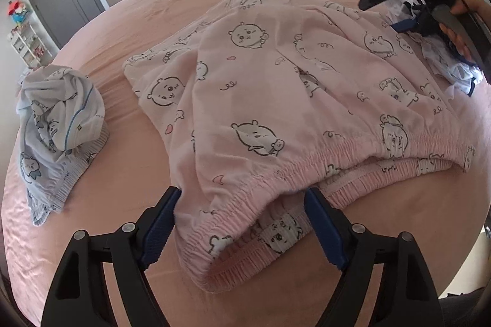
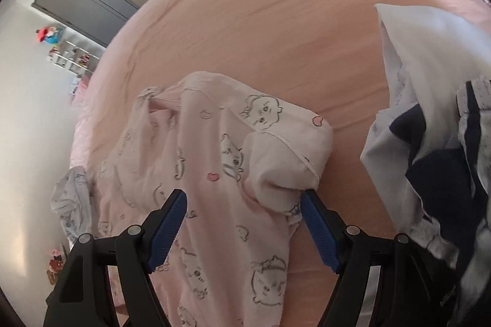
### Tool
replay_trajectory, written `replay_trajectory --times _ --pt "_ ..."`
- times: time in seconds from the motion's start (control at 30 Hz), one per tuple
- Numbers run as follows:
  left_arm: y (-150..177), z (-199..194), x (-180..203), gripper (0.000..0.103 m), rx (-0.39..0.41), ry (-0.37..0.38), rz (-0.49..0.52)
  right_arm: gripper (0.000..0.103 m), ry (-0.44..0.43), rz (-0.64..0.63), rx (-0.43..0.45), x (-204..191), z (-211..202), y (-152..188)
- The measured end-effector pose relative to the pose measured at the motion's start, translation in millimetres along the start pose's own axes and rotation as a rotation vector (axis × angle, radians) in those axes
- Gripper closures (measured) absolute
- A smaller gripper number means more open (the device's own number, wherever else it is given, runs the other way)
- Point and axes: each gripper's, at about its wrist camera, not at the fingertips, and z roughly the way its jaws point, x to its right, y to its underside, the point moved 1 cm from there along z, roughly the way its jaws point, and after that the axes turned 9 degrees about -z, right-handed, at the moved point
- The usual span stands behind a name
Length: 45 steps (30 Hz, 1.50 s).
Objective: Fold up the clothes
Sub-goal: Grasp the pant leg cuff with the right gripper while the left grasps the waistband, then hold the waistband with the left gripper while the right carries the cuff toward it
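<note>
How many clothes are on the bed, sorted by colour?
Pink cartoon-print pants: 1
Light blue crumpled garment: 1
White and navy clothes pile: 1 heap, pieces too tangled to count
Total: 3 groups, all on the pink bed

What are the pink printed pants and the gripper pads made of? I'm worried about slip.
Pink pants: soft matte woven or knit fabric, probably cotton, given the fine wrinkles and gathered elastic waistband. Left gripper pads: blue, ribbed, likely rubber or plastic, on black plastic fingers.

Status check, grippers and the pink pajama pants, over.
Left gripper open over the waistband. Right gripper open over the leg end. Pink pajama pants flat, ungripped. Nothing blocking.
</note>
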Motion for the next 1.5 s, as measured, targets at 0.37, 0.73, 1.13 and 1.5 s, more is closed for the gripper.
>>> replay_trajectory --times 0.37,0.73,1.13,1.5 --pt "6.0 -2.8 20.2 0.071 0.031 -0.005 0.120 0.027 -0.034 0.111 0.021 12.3 18.3 -15.7" --pt "8.6 -7.1 19.3 0.082 0.012 -0.039 0.133 0.090 0.085 -0.033 0.042 5.7 15.2 -24.1" --pt "10.2 -8.9 23.2 0.081 -0.001 -0.077 0.182 0.093 0.295 -0.244 0.083 4.4 -15.7 -54.0" --pt "-6.9 -68.3 101.2 0.004 0.194 -0.157 0.331 0.093 0.243 -0.269 0.052 2.7 -18.8 -53.3"
